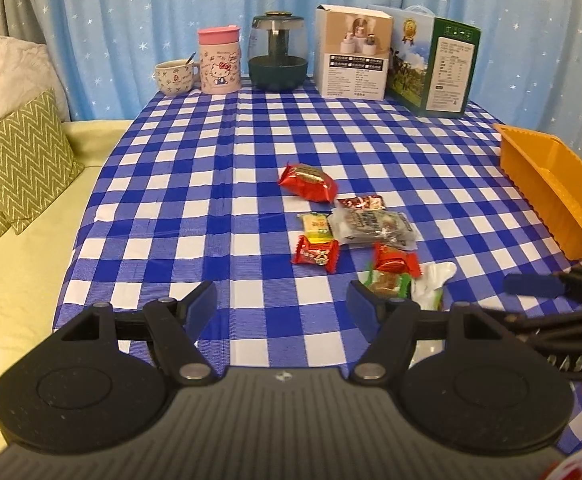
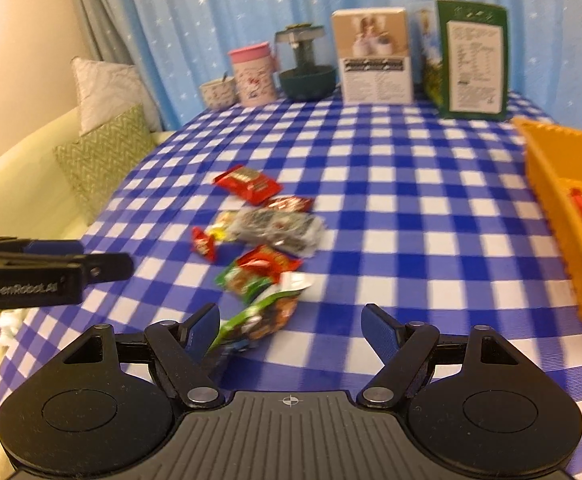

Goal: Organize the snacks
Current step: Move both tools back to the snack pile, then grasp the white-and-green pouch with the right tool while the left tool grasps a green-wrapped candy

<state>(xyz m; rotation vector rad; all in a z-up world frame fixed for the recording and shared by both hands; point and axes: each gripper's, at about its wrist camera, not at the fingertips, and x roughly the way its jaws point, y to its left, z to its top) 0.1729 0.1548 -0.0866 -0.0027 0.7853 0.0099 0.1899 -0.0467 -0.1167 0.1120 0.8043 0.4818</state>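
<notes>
Sitting inside the orange bin (image 2: pixel 547 168): one red snack (image 2: pixel 581 201).

- Blue-and-white checked tablecloth (image 1: pixel 251 152) covers the table.
- Orange plastic bin (image 1: pixel 551 184) sits at the right edge.
- Red foil snack packet (image 1: pixel 309 182), yellow packet (image 1: pixel 317 226) and green-wrapped packet (image 1: pixel 387 284) lie mid-table.
- Pink-lidded cartoon-print canister (image 1: pixel 219 60) stands along the far edge.
- Pale blue star-speckled curtain (image 1: pixel 171 8) hangs behind.
- Green zigzag-patterned cushion (image 1: pixel 23 160) is beside the left edge.
</notes>
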